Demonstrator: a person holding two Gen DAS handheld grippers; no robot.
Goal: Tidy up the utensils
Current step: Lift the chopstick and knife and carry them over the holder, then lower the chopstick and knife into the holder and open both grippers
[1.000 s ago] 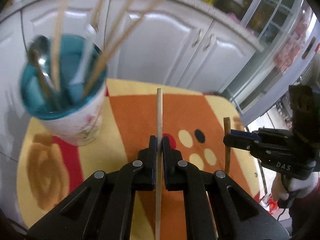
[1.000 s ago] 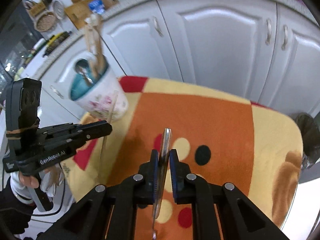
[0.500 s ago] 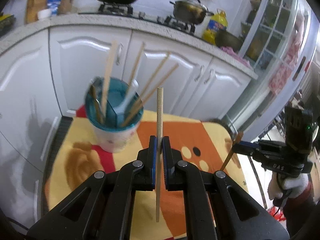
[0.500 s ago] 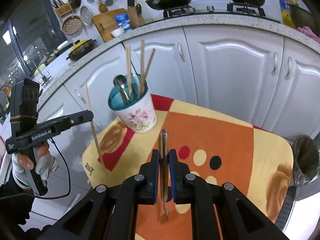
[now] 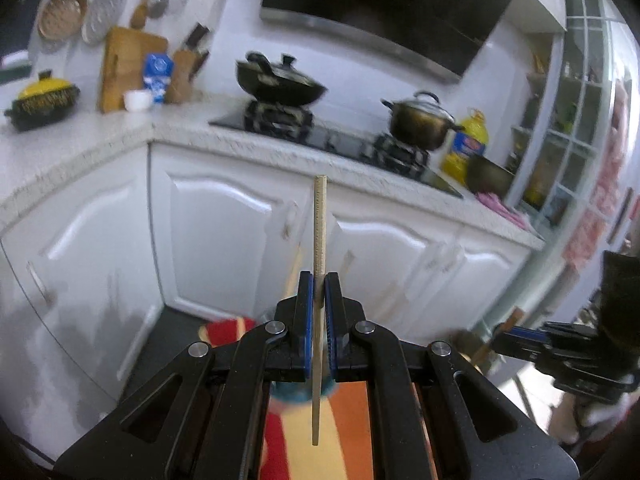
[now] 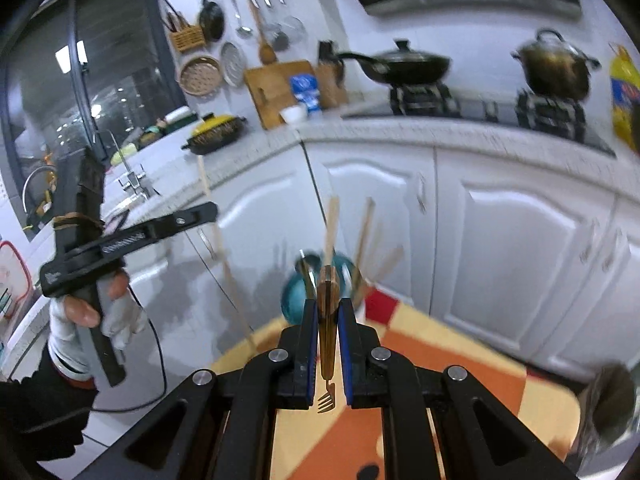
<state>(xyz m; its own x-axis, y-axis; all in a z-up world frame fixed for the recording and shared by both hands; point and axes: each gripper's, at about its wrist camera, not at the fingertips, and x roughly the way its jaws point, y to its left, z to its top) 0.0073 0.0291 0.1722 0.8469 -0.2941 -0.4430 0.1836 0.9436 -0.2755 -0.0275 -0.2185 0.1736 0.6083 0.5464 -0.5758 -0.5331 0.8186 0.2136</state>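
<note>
- Left gripper (image 5: 319, 280) is clamped tight on a pale wooden chopstick (image 5: 319, 224), standing pretty much upright with its top end in front of the white cabinets (image 5: 224, 232).
- Right gripper (image 6: 328, 312) is pinched on a small fork (image 6: 327, 344), tines hanging down over the orange mat (image 6: 432, 364).
- Teal cup (image 6: 296, 292) with sticks and, I think, a spoon sits blurry right behind the fork.

A low worktop (image 6: 460, 364) covered by an orange, yellow and red patterned cloth (image 6: 420, 392) carries a blurred teal-rimmed cup (image 6: 294, 300) of chopsticks and a spoon at its far left corner
</note>
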